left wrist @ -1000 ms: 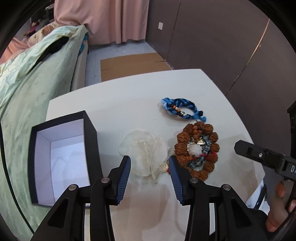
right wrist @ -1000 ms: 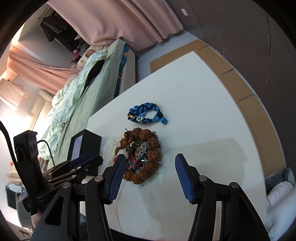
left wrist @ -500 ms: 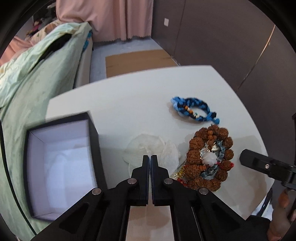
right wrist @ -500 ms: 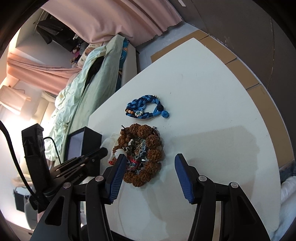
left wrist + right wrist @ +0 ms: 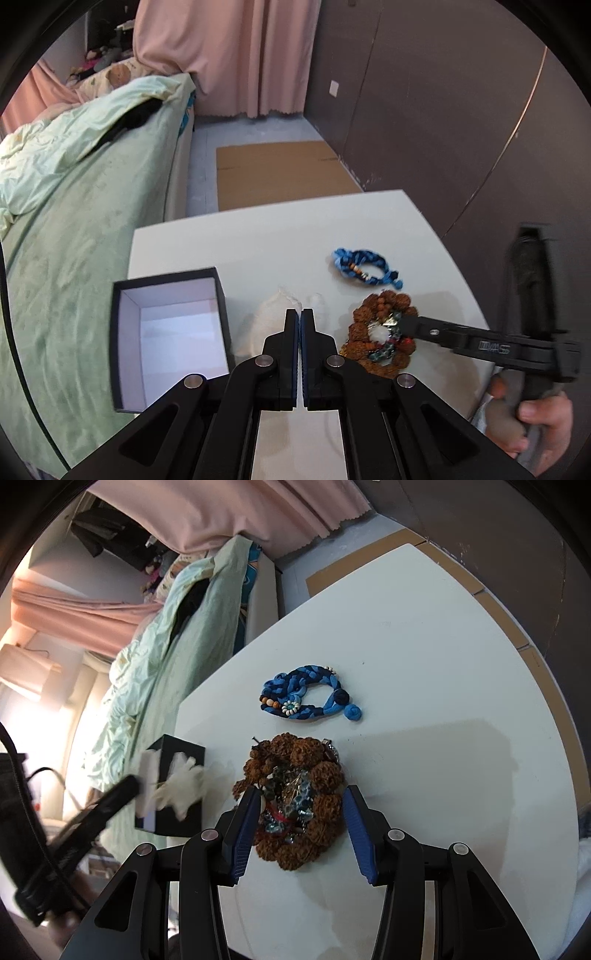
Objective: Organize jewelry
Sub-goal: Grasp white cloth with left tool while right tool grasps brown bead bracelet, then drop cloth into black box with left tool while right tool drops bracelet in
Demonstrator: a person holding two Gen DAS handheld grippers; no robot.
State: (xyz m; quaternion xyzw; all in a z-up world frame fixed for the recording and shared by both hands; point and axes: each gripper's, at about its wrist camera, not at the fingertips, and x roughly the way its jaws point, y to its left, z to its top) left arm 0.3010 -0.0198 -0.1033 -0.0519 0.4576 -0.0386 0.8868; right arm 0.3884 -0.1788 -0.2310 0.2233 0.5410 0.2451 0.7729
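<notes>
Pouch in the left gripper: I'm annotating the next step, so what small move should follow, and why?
Probably carry the pouch leftward over the open box before releasing. The left gripper is shut on its white fabric, lifted off the table, and the box sits just beside it with a bare white interior. The right gripper hangs open around the bead pile.

counter (image 5: 424,664) far half bare beyond blue braided bracelet (image 5: 308,694) | right side open past brown bead pile (image 5: 295,801) | left: black box (image 5: 168,339) at edge, bed (image 5: 74,221) just beside | white pouch (image 5: 269,325) between box and pile, narrow lane only
</notes>
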